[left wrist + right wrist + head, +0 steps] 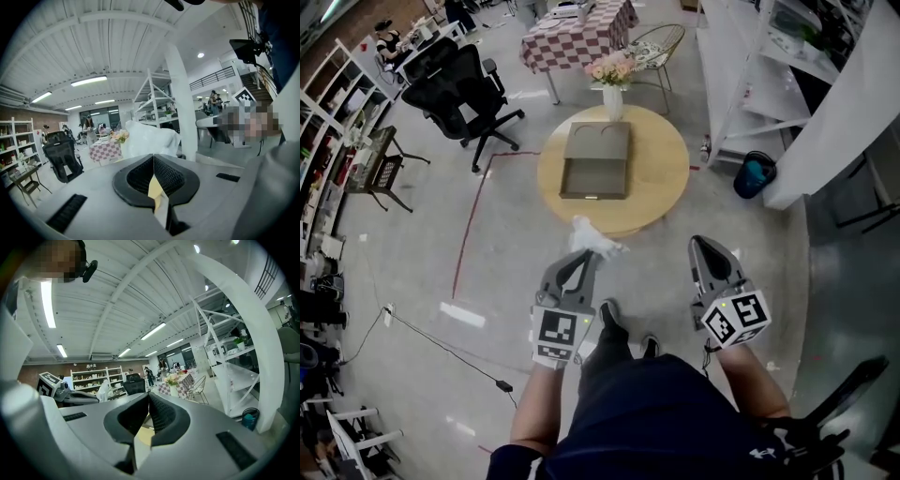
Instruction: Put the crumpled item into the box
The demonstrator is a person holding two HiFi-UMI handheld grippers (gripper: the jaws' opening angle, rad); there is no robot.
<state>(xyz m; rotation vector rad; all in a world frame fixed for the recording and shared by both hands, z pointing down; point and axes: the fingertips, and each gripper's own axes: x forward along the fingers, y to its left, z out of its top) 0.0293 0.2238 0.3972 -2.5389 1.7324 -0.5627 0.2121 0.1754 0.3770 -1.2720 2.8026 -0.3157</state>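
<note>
A white crumpled item (592,240) hangs from the tips of my left gripper (583,255), which is shut on it, above the floor just short of the round wooden table (661,173). In the left gripper view the crumpled item (149,138) bulges up beyond the closed left gripper (153,157). An open grey box (596,161) lies on the table, ahead of both grippers. My right gripper (701,246) is held beside the left one, to its right; its jaws meet at the tip with nothing between them, as the right gripper view shows for the right gripper (148,397).
A vase of flowers (613,82) stands on the table behind the box. A black office chair (461,86) is at the far left, a checkered table (577,34) and wire chair (656,47) behind, white shelving (750,75) and a blue bin (755,174) at the right.
</note>
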